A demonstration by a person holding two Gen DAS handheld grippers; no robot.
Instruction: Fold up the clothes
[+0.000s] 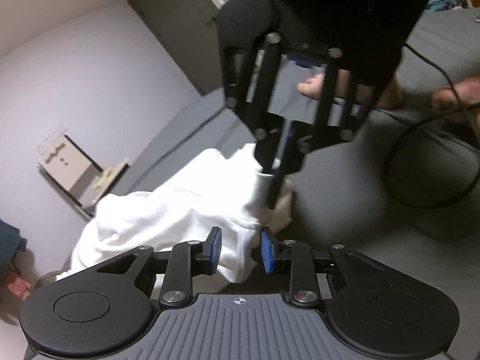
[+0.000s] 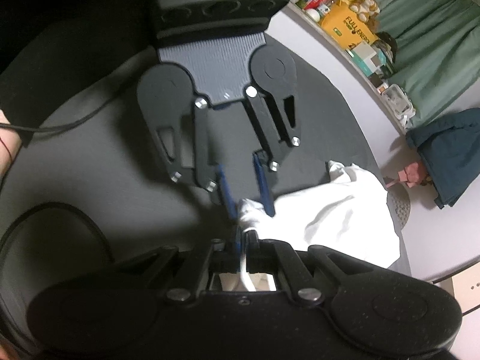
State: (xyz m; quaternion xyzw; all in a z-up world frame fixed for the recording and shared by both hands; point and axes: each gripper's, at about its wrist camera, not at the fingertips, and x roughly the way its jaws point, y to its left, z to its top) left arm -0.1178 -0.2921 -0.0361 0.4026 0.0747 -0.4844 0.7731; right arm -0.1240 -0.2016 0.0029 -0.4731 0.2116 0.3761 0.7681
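We saw a white garment (image 1: 168, 219), soft and matte, lying crumpled in rounded folds on a smooth dark grey bed (image 1: 345, 216); its far end spilled over the bed's edge toward the pale floor (image 2: 426, 240).

Our left tongs (image 1: 240, 250) stood partly apart, their ribbed blue pads (image 1: 268, 252) on either side of a hemmed corner of the cloth. The fabric lay between them, yet a gap showed beside the right pad, so the pads had not closed on it.

Our right tongs (image 2: 243, 241) were drawn almost together on a thin bunched fold of the same white garment, a narrow strip of it running back between the black fingers. In the left wrist view the right tongs (image 1: 277, 162) pointed toward us, pinching the cloth just beyond the left ones, the two tools facing each other closely over that corner. In the right wrist view the left tongs (image 2: 247, 189) showed their flat blue pads straddling the bunched tip.

A thin black cable (image 1: 420, 126) looped in a wide curve over the bed. Bare toes (image 1: 310, 85) showed behind the right tool. A green pleated curtain (image 2: 435, 30) hung past a cluttered ledge, and a dark blue folded cloth (image 2: 450, 156) lay on the floor.
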